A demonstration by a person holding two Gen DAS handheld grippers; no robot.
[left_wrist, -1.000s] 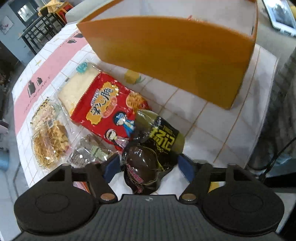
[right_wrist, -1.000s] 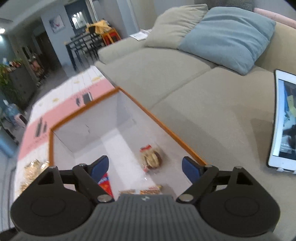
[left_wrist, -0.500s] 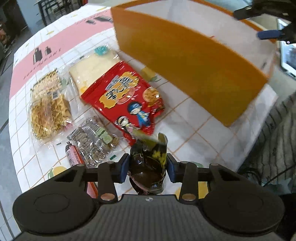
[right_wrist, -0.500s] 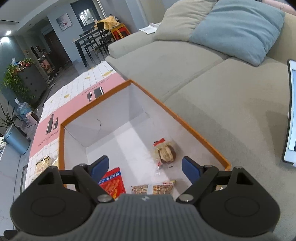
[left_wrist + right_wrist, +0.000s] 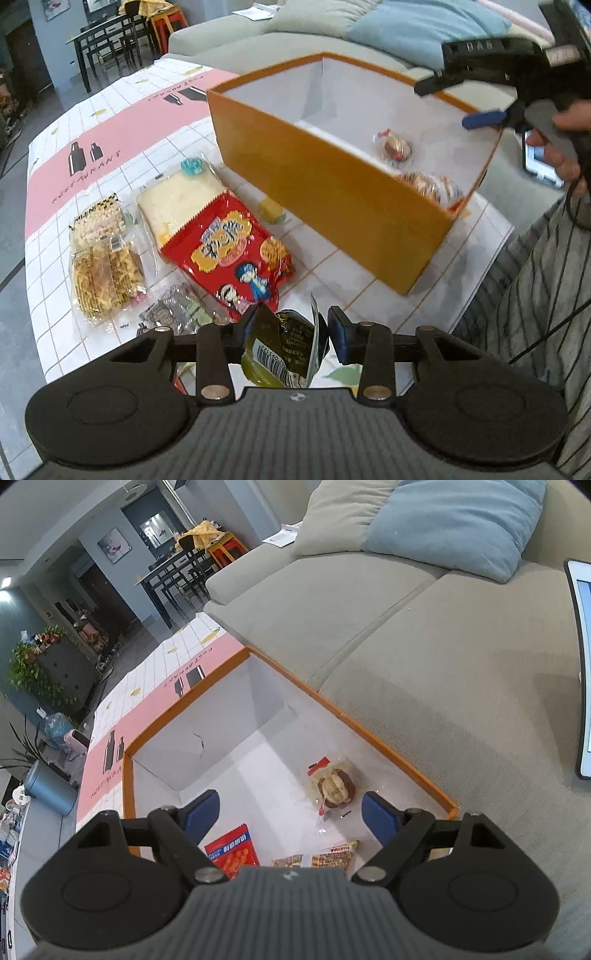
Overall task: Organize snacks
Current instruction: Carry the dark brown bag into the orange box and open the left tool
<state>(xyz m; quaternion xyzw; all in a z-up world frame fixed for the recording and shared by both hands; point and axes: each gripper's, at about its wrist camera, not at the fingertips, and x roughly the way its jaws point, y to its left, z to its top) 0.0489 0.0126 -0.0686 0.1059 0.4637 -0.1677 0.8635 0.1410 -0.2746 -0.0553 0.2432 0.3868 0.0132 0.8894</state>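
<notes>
My left gripper (image 5: 291,321) is shut on a dark green snack packet (image 5: 284,350), lifted off the tiled tablecloth, barcode side up. Beyond it stands the orange box (image 5: 332,192) with white inner walls. My right gripper (image 5: 290,805) hangs open over the box (image 5: 184,709) with nothing between its fingers; it also shows in the left wrist view as the right gripper (image 5: 461,103) above the box's far corner. Inside the box lie a wrapped round pastry (image 5: 334,786), a red packet (image 5: 232,849) and a long bar pack (image 5: 321,856).
On the cloth left of the box lie a red snack bag (image 5: 229,254), a white cracker pack (image 5: 181,199), clear noodle-snack packs (image 5: 103,254) and a small silvery pack (image 5: 173,310). A grey sofa (image 5: 406,646) with a tablet (image 5: 585,664) lies behind the box. Striped clothing (image 5: 546,295) borders the table's right edge.
The left gripper closed on the dark green packet and lifted it off the table, turning toward the box. The right gripper stayed open over the box.
</notes>
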